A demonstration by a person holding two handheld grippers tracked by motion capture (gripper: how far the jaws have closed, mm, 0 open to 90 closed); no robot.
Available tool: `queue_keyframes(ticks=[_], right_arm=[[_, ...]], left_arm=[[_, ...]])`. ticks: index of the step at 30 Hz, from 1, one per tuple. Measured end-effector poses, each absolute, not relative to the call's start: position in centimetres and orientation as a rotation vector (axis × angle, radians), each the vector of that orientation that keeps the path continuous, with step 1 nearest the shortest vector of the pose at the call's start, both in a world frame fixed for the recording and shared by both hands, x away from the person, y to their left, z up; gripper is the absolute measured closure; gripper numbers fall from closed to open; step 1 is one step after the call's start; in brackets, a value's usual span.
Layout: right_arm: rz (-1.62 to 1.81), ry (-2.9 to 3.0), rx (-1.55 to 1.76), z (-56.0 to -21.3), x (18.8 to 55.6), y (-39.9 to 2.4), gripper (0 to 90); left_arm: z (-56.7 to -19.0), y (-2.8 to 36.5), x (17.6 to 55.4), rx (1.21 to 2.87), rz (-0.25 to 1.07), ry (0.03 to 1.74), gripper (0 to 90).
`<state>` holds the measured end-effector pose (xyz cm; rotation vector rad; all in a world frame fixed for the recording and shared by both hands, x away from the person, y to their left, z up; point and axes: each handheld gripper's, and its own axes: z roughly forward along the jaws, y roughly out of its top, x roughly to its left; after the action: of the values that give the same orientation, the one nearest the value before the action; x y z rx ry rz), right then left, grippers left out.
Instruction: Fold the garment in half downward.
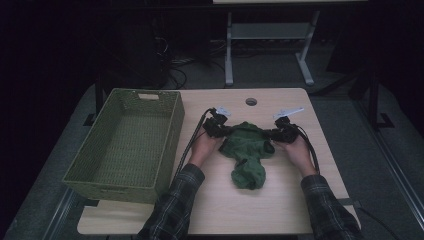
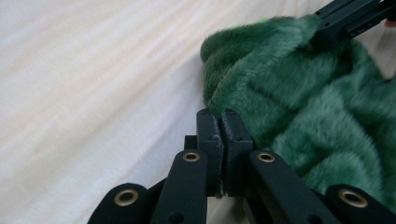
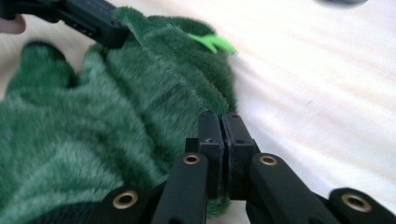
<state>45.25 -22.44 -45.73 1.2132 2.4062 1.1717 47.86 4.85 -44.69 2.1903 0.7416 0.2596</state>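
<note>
Green fuzzy cloth (image 1: 247,152) bunched on light wood counter (image 1: 280,205), right of centre, narrowing to a rounded lump toward the near edge. Left claw (image 1: 226,131) at cloth's far-left corner, right claw (image 1: 270,134) at far-right corner, both low on the counter, well apart with cloth stretched between. Left claw (image 2: 219,116) jaws pressed together, tips at cloth (image 2: 299,107) edge; can't tell if any fabric is pinched. Right claw (image 3: 219,119) jaws likewise clenched, tips against cloth (image 3: 116,116) edge, fabric bulging beside and under them; pinch itself not clear. Small bright green tag (image 3: 212,43) on cloth's top edge. Green woven basket (image 1: 131,144) at left of counter, apart from cloth. Plaid sleeves (image 1: 175,200) entering from bottom.
</note>
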Motion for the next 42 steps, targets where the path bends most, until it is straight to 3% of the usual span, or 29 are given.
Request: queue_keyframes(ticks=[17, 42], right_arm=[[1.260, 2.296, 1.168, -39.7, 46.0, -23.1, 88.4], [1.386, 2.344, 0.970, -39.3, 37.6, -22.6, 88.3]], left_arm=[[-38.9, 5.2, 47.8, 2.080, 0.357, 0.705, 87.3], [-38.6, 6.8, 38.7, 2.035, 0.347, 0.565, 86.7]])
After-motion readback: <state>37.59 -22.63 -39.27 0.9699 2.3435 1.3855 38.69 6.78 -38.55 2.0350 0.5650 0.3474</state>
